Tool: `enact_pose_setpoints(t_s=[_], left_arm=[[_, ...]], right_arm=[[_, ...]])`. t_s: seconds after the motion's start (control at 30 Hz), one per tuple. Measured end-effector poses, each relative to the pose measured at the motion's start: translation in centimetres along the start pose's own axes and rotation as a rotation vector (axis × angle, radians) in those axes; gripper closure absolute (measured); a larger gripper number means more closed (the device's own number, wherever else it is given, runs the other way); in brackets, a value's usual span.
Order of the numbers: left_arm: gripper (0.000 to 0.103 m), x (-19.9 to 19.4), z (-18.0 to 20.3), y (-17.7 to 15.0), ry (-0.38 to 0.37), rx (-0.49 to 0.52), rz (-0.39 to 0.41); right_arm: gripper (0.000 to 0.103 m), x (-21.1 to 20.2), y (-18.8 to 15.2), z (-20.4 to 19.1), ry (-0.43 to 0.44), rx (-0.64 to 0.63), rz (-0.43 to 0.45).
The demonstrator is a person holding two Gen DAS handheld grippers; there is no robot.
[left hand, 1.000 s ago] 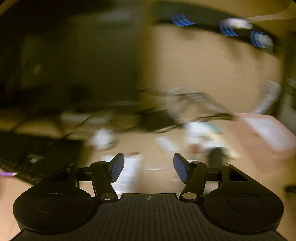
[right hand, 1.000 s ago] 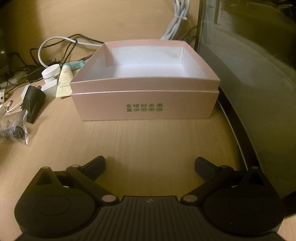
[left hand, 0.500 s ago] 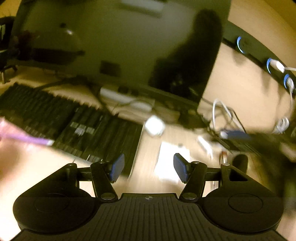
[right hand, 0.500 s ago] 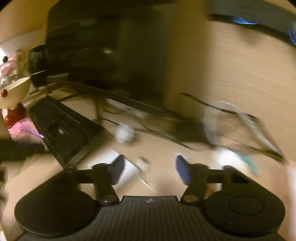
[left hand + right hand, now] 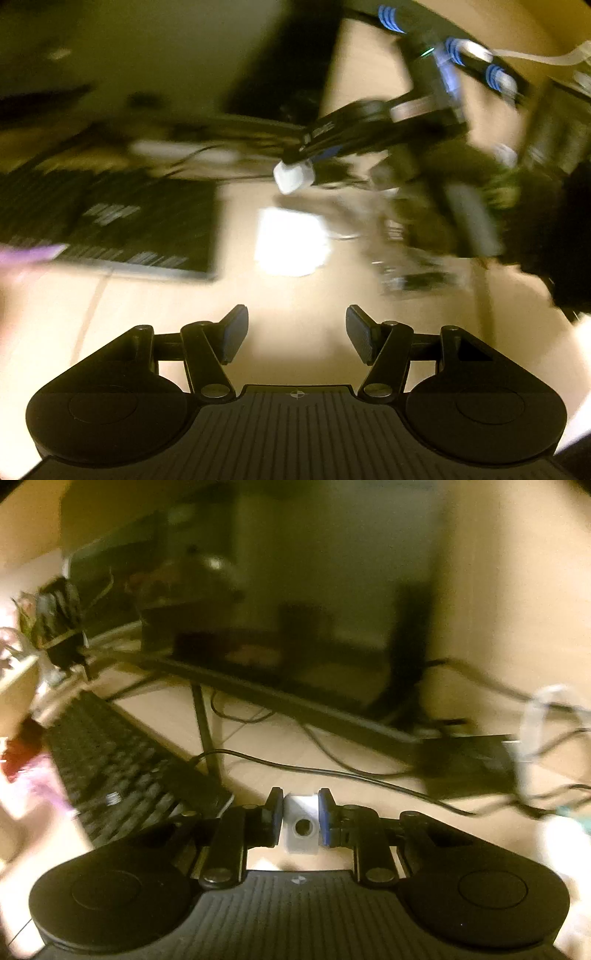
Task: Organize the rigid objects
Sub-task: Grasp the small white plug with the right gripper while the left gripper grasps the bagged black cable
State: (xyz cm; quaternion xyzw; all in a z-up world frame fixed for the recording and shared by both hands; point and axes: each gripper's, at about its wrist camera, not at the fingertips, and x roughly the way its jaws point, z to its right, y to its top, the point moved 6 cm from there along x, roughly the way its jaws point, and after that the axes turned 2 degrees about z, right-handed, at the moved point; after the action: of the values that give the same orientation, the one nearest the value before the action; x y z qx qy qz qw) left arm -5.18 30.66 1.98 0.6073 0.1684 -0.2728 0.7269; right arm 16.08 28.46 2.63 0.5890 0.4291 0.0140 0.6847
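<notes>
My right gripper (image 5: 301, 821) is shut on a small white block with a round hole (image 5: 302, 825), held above the wooden desk. In the left wrist view the same gripper (image 5: 301, 164) comes in from the upper right with the white block (image 5: 293, 177) at its tip, above the desk. My left gripper (image 5: 295, 332) is open and empty, low over bare desk. The view is blurred by motion.
A black keyboard (image 5: 110, 221) (image 5: 110, 771) lies at the left. A white paper sheet (image 5: 291, 243) lies mid-desk. A dark monitor (image 5: 295, 609) stands behind, with black cables (image 5: 332, 771) across the desk. Blurred clutter (image 5: 424, 258) sits at the right.
My right gripper has closed on the white block and lifted it off the desk. It swung left from the pink box earlier. My left gripper stays open and has shifted its view.
</notes>
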Motion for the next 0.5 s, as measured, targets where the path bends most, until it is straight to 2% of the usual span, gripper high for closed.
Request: enact_pose_setpoints(t_s=[0.07,0.17,0.23,0.3,0.37,0.5], left_arm=[[0.039,1.7,2.4,1.2,-0.078,0.109,-0.01],[0.039,5.0,7.2,2.8,-0.205,0.329,-0.039],[0.039,7.2,10.1,3.1,-0.251,0.447,-0.058],[0.039,9.5,12.7,3.4,-0.284,0.555,-0.074],[0.039,11.0,14.0,3.2,-0.311,0.615,-0.089],[0.038,14.4,16.0,1.6,-0.36,0.718,-0.193]], right_arm=[[0.084,-4.9,-0.6,1.8,-0.054,-0.007,0.022],[0.084,-12.6,-3.1,5.5,-0.201,-0.021,0.034],[0.084,-17.0,-5.9,7.7,-0.337,-0.061,0.019],[0.084,-20.5,-8.5,9.6,-0.427,-0.049,-0.008],[0.083,-23.4,-11.3,11.1,-0.474,0.022,-0.035],[0.084,-26.8,-15.7,12.3,-0.531,0.144,-0.047]])
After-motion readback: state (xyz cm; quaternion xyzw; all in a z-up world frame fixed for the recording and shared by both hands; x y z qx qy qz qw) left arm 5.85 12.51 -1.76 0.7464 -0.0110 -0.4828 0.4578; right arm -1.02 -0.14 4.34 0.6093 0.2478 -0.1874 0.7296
